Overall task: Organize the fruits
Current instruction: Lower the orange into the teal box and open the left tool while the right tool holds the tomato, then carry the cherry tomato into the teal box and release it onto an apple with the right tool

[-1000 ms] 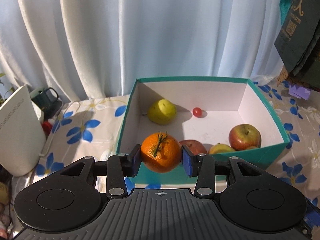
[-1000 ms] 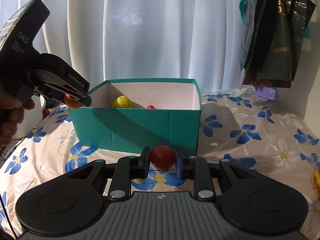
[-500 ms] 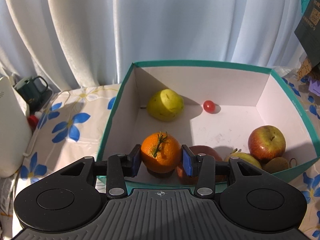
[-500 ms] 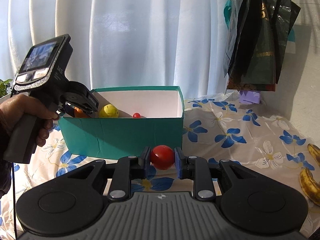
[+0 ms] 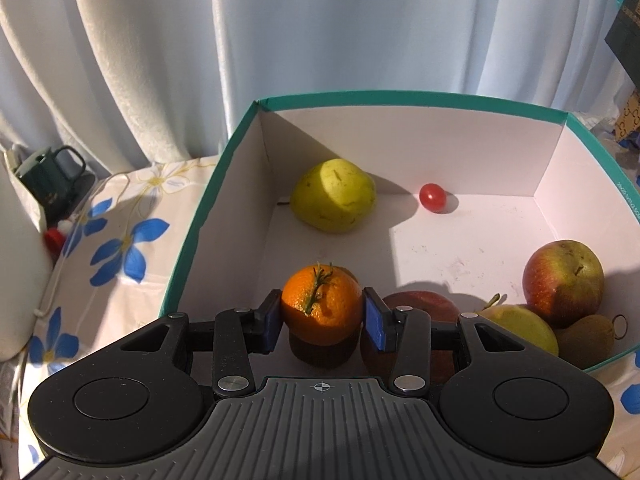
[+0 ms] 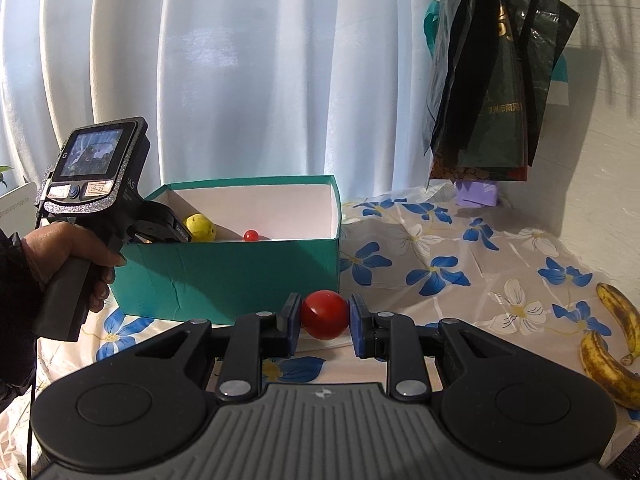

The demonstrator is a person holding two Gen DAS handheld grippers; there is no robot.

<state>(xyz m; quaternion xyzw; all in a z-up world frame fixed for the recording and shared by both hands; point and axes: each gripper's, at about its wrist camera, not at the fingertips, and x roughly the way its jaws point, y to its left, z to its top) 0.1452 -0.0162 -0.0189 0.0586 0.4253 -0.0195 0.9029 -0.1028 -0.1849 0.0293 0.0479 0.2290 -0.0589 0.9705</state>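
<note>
Inside the box, left wrist view: the left gripper (image 5: 322, 316) clamps an orange (image 5: 321, 305) above the floor near the box's (image 5: 400, 98) front left corner.
Neighbours: pear (image 5: 333, 196), cherry tomato (image 5: 432, 197), apples (image 5: 563, 282).
Risk: released from height, the orange may roll into them.
Right wrist view: the right gripper (image 6: 325, 320) grips a tomato (image 6: 324, 314) outside the box's front wall.
Risk: too firm a squeeze could bruise it.

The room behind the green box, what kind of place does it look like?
Probably a home, not a lab: a table under a floral tablecloth, white curtains over a window behind it, shopping bags hanging on the wall, and a teal box holding loose fruit.
</note>
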